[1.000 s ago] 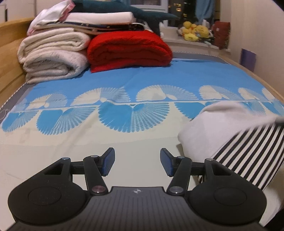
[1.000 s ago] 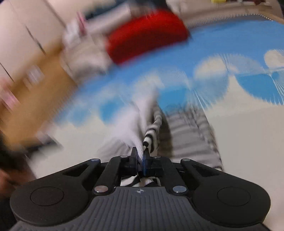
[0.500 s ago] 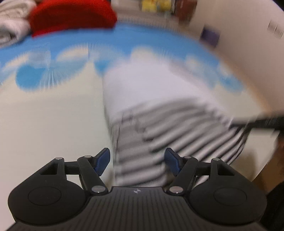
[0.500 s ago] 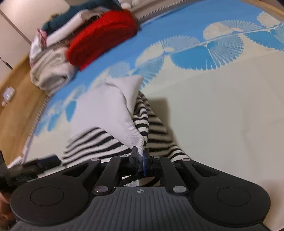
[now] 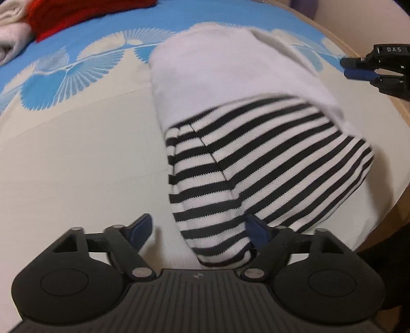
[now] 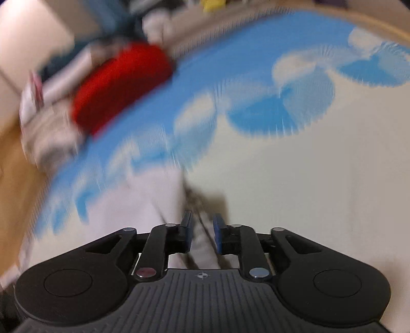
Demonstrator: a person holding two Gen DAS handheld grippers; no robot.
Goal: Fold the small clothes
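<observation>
Black-and-white striped garment (image 5: pixel 256 164), red blanket (image 6: pixel 120 84)

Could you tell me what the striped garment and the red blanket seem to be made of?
The striped garment looks like a soft matte knit, probably cotton: fine knit rows show along its black stripes. The red blanket seems a plush fleece or terry, judging by its thick matte nap, though too little shows to be sure.

The left wrist view looks low and close over the striped garment (image 5: pixel 256 164) up the bed. The blurred right wrist view faces likewise. Both share the blue-patterned sheet (image 5: pixel 84 74) and red blanket (image 6: pixel 120 87).
</observation>
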